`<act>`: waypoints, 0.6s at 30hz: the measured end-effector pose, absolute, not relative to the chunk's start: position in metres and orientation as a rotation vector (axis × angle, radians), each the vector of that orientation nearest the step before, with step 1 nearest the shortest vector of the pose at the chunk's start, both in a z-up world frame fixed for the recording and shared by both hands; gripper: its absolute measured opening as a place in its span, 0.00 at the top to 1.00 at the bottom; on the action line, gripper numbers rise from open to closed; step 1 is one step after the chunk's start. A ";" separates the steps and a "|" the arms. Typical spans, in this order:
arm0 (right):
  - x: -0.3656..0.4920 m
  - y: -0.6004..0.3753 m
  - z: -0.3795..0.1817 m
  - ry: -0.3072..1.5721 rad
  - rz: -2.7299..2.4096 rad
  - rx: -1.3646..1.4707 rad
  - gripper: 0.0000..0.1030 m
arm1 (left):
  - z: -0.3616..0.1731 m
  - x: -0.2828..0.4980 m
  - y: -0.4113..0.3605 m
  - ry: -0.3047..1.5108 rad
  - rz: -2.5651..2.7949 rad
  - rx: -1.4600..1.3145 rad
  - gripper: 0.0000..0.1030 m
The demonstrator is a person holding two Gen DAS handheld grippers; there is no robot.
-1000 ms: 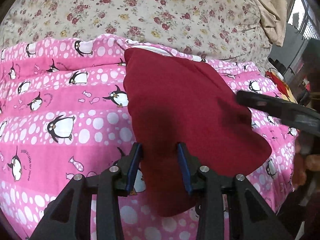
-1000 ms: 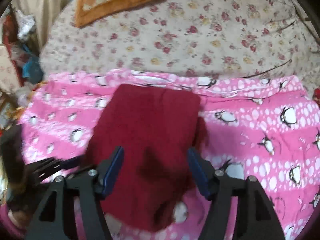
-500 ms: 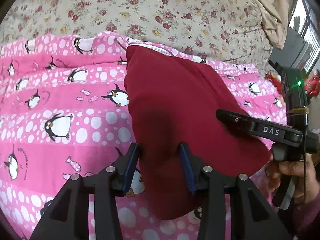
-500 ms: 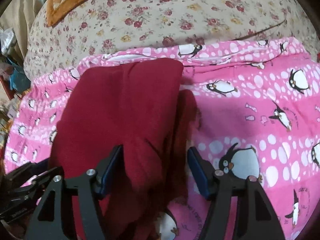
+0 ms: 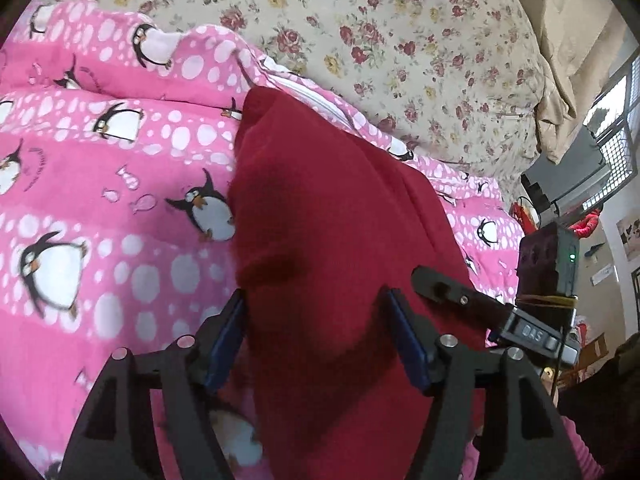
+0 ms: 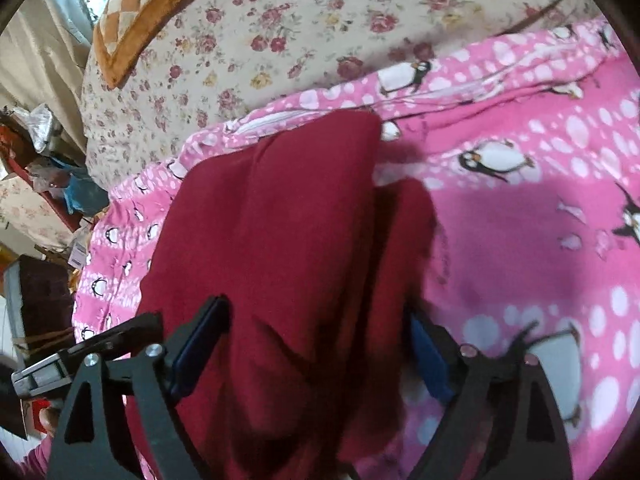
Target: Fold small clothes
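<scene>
Both hand-held grippers hang low over the dark red garment (image 5: 332,240) that lies on the pink penguin blanket (image 5: 100,208). On the left hand-held gripper (image 5: 316,340) the blue pads (image 5: 226,342) stand spread, having just been opening, with the near part of the red cloth lying between them; neither pad clearly presses on it. The right hand-held gripper (image 6: 316,352) is spread wider still, its jaws also just opened further, and the red cloth bunches up between its fingers. Its left pad (image 6: 200,344) stands clear of the fabric; the right pad is partly hidden behind a fold, so I cannot tell whether it touches.

Seen from the right wrist, the garment (image 6: 280,240) lies folded lengthwise, with a narrower fold of the same cloth sticking out along its right edge. Its far end reaches almost to the blanket's far hem, where a white strip (image 6: 276,120) shows. Beyond the blanket lies a cream floral bedsheet (image 5: 360,20), and on it, far from the garment, an orange checked cushion (image 6: 132,12). Each hand-held gripper shows at the garment's side in the other's view, the right one with a small green light (image 5: 572,257) on its body.
</scene>
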State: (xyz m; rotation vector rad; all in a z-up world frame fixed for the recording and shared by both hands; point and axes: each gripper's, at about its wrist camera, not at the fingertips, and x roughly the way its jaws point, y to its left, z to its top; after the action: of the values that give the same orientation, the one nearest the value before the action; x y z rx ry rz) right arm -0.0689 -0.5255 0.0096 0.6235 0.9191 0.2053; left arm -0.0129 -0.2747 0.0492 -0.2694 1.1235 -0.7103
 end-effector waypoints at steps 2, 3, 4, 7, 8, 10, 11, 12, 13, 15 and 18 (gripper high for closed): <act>-0.064 -0.524 0.006 0.917 0.215 0.647 0.12 | 0.043 -0.008 -0.277 1.140 -0.713 -0.279 0.51; -0.061 -0.523 0.004 0.911 0.220 0.660 0.12 | 0.041 -0.006 -0.279 1.151 -0.716 -0.281 0.51; -0.060 -0.522 0.004 0.907 0.218 0.662 0.19 | 0.039 -0.004 -0.280 1.159 -0.718 -0.283 0.51; -0.061 -0.516 0.010 0.899 0.214 0.653 0.39 | 0.045 -0.008 -0.276 1.157 -0.735 -0.285 0.70; -0.063 -0.514 0.016 0.893 0.217 0.646 0.43 | 0.051 -0.011 -0.273 1.156 -0.745 -0.288 0.75; -0.071 -0.510 0.031 0.882 0.226 0.646 0.53 | 0.065 -0.018 -0.264 1.147 -0.772 -0.309 0.79; -0.075 -0.509 0.039 0.875 0.244 0.657 0.53 | 0.075 -0.024 -0.259 1.140 -0.789 -0.320 0.80; -0.082 -0.504 0.051 0.862 0.275 0.662 0.54 | 0.087 -0.032 -0.252 1.132 -0.805 -0.325 0.80; -0.088 -0.499 0.060 0.862 0.299 0.658 0.54 | 0.099 -0.045 -0.243 1.124 -0.818 -0.330 0.80; -0.103 -0.485 0.074 0.891 0.327 0.648 0.54 | 0.112 -0.065 -0.227 1.136 -0.805 -0.313 0.80; -0.125 -0.467 0.078 0.938 0.375 0.698 0.54 | 0.113 -0.093 -0.205 1.153 -0.791 -0.292 0.80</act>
State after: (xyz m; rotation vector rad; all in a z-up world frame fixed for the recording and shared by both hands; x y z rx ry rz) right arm -0.1250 -0.4673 0.0782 0.6983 0.9382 0.3752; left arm -0.0935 -0.2049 0.1135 -0.2924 1.1530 -0.7910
